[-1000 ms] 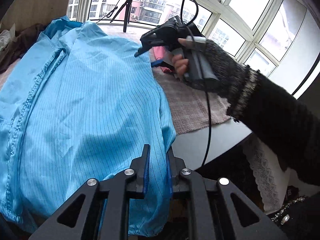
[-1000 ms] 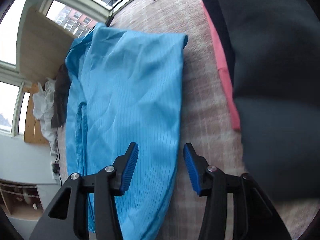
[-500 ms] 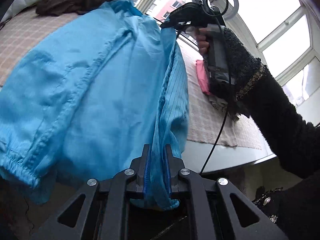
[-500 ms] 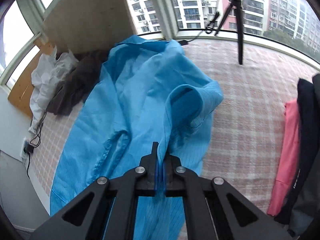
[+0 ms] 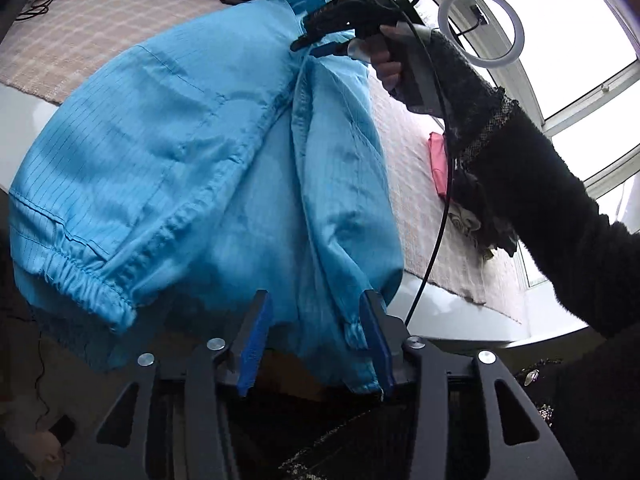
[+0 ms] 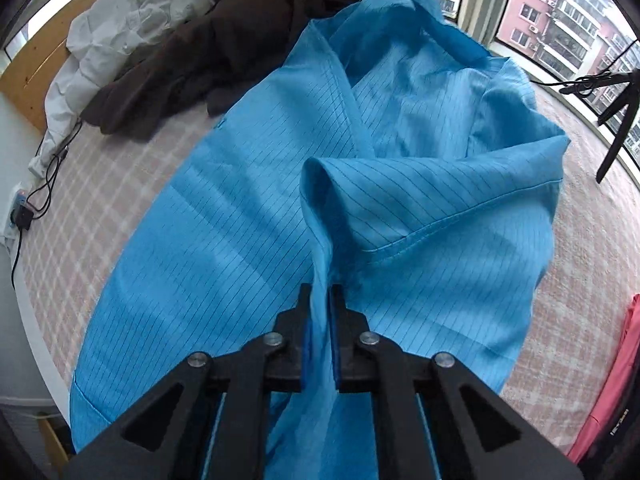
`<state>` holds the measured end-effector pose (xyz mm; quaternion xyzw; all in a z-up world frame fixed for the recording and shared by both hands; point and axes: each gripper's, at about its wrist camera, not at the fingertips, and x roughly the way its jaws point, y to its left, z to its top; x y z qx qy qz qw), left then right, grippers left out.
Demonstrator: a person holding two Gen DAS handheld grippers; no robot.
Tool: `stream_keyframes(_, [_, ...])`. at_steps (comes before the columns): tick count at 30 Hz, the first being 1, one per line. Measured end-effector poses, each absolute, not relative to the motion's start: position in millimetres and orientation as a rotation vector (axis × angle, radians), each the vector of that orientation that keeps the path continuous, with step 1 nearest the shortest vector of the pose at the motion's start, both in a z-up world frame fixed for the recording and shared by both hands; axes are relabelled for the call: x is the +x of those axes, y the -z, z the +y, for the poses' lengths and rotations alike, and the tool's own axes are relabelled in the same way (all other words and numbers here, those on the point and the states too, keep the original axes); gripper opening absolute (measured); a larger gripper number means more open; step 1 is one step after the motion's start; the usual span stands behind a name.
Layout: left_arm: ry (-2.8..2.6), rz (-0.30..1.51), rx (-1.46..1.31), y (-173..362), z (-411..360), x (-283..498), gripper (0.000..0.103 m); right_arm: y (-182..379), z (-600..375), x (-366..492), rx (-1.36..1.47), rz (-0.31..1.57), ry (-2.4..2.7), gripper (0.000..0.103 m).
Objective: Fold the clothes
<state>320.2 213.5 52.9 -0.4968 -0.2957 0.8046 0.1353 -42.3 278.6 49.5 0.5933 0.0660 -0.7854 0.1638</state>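
A light blue pinstriped jacket [image 5: 180, 140] lies on the checked bed cover, its hem and an elastic cuff hanging over the near edge. My left gripper [image 5: 316, 340] is at that hem with its jaws opening. The cloth drapes against the right pad [image 5: 376, 344] only, and the left pad stands free. My right gripper [image 6: 320, 308] points steeply down over the jacket [image 6: 260, 220], with a raised fold filling the narrow gap between its pads as its jaws begin opening. The left wrist view shows the right gripper [image 5: 316, 46] near the collar, held by a hand [image 5: 384, 60] in a dark sleeve.
A brown garment [image 6: 192, 56] and white crumpled plastic [image 6: 120, 12] lie at the far end of the bed cover [image 6: 592, 240]. A pink garment [image 6: 616, 380] lies at the right. A tripod [image 6: 616, 120] and a ring light [image 5: 480, 24] stand by the windows. A charger and cable [image 6: 24, 212] lie at the left edge.
The left jaws, shut on the hem before, have spread apart. The right gripper closed on the jacket's edge, carried it across over the body, and its jaws now stand slightly wider.
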Motion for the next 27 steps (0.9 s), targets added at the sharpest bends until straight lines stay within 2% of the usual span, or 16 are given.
stream_keyframes(1, [-2.324, -0.850, -1.456, -54.8, 220.0, 320.5, 0.047, -51.2, 280.0, -38.9, 1.692, 0.180, 2.204, 0.027])
stream_keyframes(2, [-2.334, -0.827, -1.479, -56.8, 225.5, 320.8, 0.049, -57.8, 283.6, -32.8, 1.670, 0.170, 2.199, 0.028])
stream_keyframes(4, [-2.353, -0.782, -1.524, -60.5, 236.1, 321.6, 0.058, -78.0, 293.5, -15.7, 1.603, 0.160, 2.213, 0.031])
stream_keyframes(6, [-2.361, -0.761, -1.554, -59.6, 241.8, 324.7, 0.064, -100.6, 309.4, 8.3, 1.546, 0.142, 2.224, 0.041])
stream_keyframes(11, [-2.336, -0.724, -1.541, -55.7, 252.2, 316.7, 0.064, -127.6, 364.3, 111.4, 1.416, 0.068, 2.187, 0.042])
stream_keyframes(12, [-2.339, -0.698, -1.529, -55.7, 253.6, 314.8, 0.062, -129.3, 375.4, 135.1, 1.393, 0.058, 2.171, 0.042])
stream_keyframes(13, [-2.344, -0.647, -1.533, -55.8, 253.7, 312.6, 0.054, -125.0, 384.4, 158.6, 1.388, 0.057, 2.154, 0.040])
stream_keyframes(14, [-2.349, -0.598, -1.538, -55.8, 253.3, 310.7, 0.045, -117.6, 392.5, 182.1, 1.393, 0.062, 2.136, 0.036])
stream_keyframes(15, [-2.353, -0.561, -1.556, -55.2, 250.2, 310.1, 0.027, -106.9, 398.8, 204.1, 1.417, 0.046, 2.112, 0.036])
stream_keyframes(16, [-2.357, -0.524, -1.574, -54.6, 247.1, 309.5, 0.023, -94.5, 404.3, 225.4, 1.451, 0.020, 2.083, 0.036])
stream_keyframes(18, [-2.364, -0.451, -1.607, -53.7, 241.0, 308.3, 0.025, -69.6, 409.3, 263.3, 1.509, -0.005, 2.028, 0.036])
stream_keyframes(21, [-2.371, -0.401, -1.618, -58.0, 234.6, 307.6, 0.025, -40.1, 394.5, 297.7, 1.521, 0.069, 2.018, 0.036])
stream_keyframes(24, [-2.381, -0.355, -1.632, -61.1, 229.0, 307.5, 0.025, -33.7, 376.4, 312.3, 1.435, 0.118, 2.044, 0.036])
stream_keyframes(27, [-2.379, -0.367, -1.624, -64.1, 225.2, 306.7, 0.025, -37.3, 364.9, 317.3, 1.383, 0.079, 2.016, 0.036])
